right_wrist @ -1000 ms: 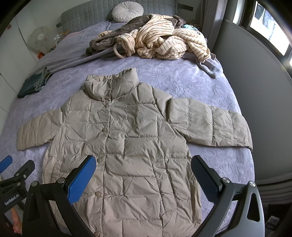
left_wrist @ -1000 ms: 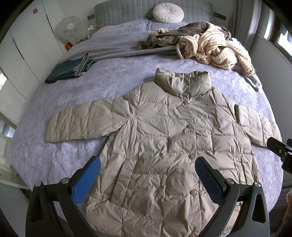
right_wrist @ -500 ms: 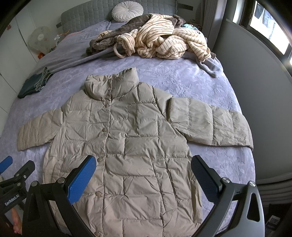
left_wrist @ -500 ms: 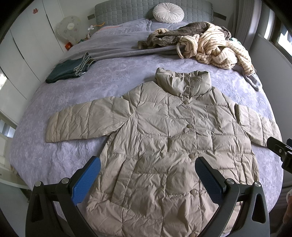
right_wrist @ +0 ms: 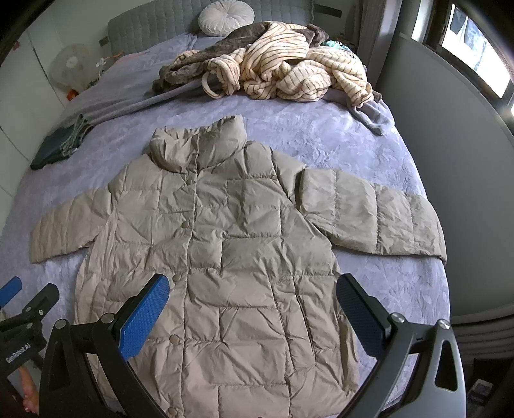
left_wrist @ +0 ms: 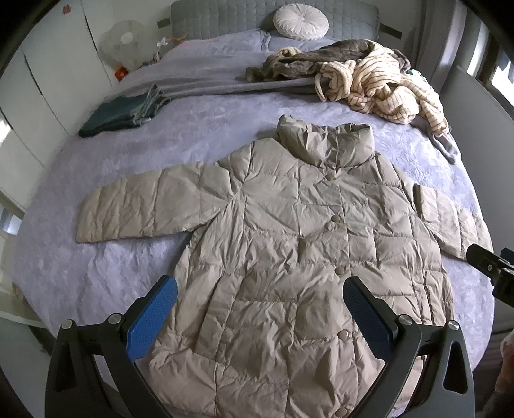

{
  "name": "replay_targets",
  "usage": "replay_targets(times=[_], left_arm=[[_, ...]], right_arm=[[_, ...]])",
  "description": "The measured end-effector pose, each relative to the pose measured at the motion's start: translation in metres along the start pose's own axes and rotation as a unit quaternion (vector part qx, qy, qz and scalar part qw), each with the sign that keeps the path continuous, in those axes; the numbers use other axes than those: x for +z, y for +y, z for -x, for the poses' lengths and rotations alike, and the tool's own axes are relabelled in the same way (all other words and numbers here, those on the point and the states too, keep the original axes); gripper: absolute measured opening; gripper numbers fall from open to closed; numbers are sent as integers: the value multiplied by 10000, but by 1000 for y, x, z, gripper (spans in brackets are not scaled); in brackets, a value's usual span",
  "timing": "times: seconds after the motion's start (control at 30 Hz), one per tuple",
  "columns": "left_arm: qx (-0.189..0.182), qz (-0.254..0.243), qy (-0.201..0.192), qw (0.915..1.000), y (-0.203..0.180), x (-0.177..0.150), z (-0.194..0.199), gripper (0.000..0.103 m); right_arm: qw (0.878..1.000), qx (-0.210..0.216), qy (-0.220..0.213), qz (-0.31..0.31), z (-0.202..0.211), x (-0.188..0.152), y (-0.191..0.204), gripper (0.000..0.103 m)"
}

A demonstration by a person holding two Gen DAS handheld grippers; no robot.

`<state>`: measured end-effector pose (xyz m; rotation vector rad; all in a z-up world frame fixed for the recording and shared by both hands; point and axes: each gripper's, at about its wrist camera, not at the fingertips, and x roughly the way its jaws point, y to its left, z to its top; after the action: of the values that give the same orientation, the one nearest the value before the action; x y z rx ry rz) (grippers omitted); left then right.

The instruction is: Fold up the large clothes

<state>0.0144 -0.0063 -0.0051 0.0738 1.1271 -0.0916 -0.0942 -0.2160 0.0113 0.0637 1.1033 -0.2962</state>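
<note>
Left wrist view: a beige quilted puffer coat lies face up and buttoned on a bed covered in a lavender spread, collar toward the headboard, both sleeves stretched out sideways, hem nearest the camera. The left gripper hovers above the lower part of the coat with its two blue-padded fingers spread wide apart, holding nothing. At the right edge of this view, part of the right gripper's black frame shows beside the coat's sleeve end. Farther up the bed, a heap of cream striped and brown clothing sits near a round white cushion, and a folded dark green garment rests near the bed's left side. A small white fan stands beside the headboard. In the right wrist view, the right gripper also hangs above the coat near its hem, fingers wide open and empty. The left gripper's frame shows at the lower left edge of that view.
</note>
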Motion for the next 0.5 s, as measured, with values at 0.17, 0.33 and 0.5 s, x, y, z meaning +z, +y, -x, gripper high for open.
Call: replay_targets(times=[0.17, 0.33, 0.5], left_arm=[[-152, 207, 171, 9995, 29, -10, -21, 103], [-347, 396, 416, 9977, 70, -13, -48, 103], [-260, 604, 532, 9964, 121, -11, -88, 103]], right_arm=[[9999, -29, 106, 11, -7, -9, 22, 103], [9996, 135, 210, -99, -17, -13, 48, 103], [9983, 444, 351, -148, -45, -15, 84, 103]])
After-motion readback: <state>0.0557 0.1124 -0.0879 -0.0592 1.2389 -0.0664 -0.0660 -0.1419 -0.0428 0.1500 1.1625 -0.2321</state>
